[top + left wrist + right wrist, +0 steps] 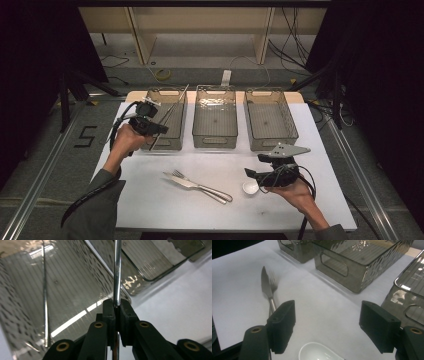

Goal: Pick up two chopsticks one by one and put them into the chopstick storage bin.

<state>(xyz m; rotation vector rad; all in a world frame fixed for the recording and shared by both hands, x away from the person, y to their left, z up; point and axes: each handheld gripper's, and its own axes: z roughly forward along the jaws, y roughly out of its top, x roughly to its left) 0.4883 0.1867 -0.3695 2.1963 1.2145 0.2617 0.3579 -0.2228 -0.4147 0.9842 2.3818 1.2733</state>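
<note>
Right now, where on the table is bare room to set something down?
The white table is bare along its near edge, left of the knife and fork, and at the right edge beside the right bin. Crowded: the centre, and by the white dish under the right gripper.

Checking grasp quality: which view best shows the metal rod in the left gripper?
Left gripper view: the rod stands clamped between the shut jaws over the left bin. High view shows it thin, slanting across that bin.
</note>
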